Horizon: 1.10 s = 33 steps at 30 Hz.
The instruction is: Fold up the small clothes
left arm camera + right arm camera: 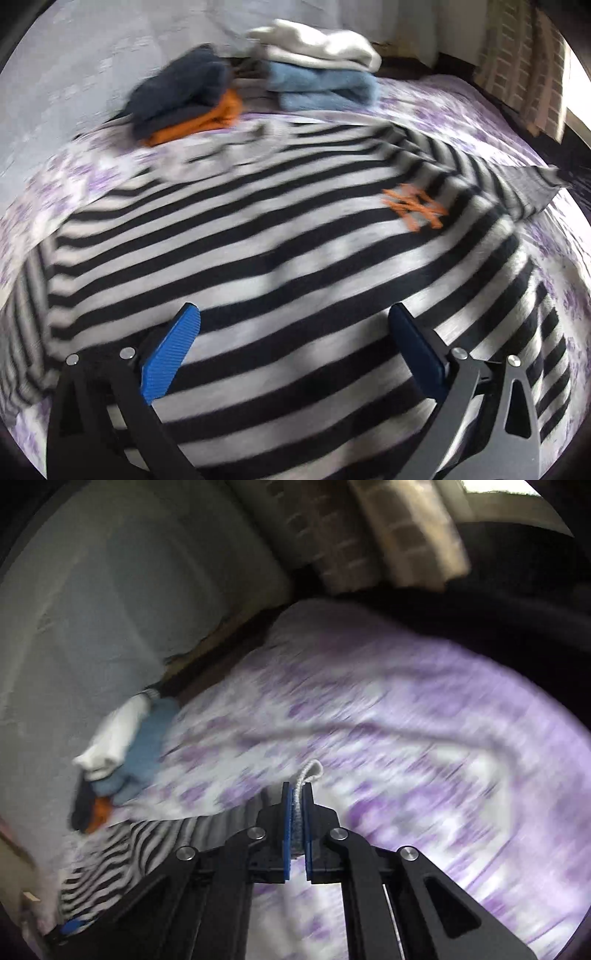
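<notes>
A black-and-grey striped sweater (258, 251) with an orange logo (413, 208) lies spread on the purple-flowered bedspread (461, 110). My left gripper (295, 325) is open just above its lower part, blue pads apart, holding nothing. My right gripper (297, 794) is shut on a grey ribbed edge of the striped sweater (308, 771), a sleeve cuff or hem, lifted over the bedspread (406, 720). The rest of the sweater (122, 853) trails to the lower left in the right wrist view. The left gripper's blue pad (72, 926) shows there at the bottom left.
Folded clothes sit at the far side of the bed: a navy-on-orange pile (184, 99) and a white-on-light-blue pile (321, 70), also in the right wrist view (125, 738). A pale wall (92, 55) is behind, a checked curtain (524, 62) at right.
</notes>
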Each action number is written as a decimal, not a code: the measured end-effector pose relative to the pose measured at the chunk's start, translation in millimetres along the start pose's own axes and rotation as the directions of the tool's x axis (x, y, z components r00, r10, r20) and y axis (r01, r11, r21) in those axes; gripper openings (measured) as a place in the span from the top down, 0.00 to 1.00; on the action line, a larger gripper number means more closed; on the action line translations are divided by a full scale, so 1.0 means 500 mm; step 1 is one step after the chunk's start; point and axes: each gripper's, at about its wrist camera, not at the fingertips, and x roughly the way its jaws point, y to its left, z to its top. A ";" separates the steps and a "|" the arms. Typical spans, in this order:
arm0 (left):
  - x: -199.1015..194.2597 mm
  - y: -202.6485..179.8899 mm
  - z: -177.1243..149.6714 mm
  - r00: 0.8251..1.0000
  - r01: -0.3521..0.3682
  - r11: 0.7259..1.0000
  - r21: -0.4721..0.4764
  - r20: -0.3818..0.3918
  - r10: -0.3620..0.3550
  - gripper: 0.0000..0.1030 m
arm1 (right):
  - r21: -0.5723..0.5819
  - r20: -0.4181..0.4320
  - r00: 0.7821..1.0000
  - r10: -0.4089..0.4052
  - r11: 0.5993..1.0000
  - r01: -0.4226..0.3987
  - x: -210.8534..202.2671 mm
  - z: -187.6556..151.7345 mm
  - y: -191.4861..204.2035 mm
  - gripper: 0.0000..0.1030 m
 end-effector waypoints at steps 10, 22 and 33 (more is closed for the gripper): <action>-0.109 0.274 -0.093 0.999 0.015 0.962 -0.271 -0.041 -0.027 0.04 | 0.109 0.008 1.000 -0.006 0.994 0.005 -0.013 -0.032 -0.070 0.97; -0.188 0.563 -0.228 0.974 -0.225 0.736 -0.638 -0.147 0.170 0.04 | -0.146 -0.223 0.899 0.378 0.898 -0.414 0.078 -0.223 0.352 0.32; -0.186 0.730 -0.246 0.928 -0.299 0.524 -0.798 -0.115 0.354 0.81 | -0.051 -0.197 0.893 0.405 0.905 -0.422 0.069 -0.235 0.299 0.27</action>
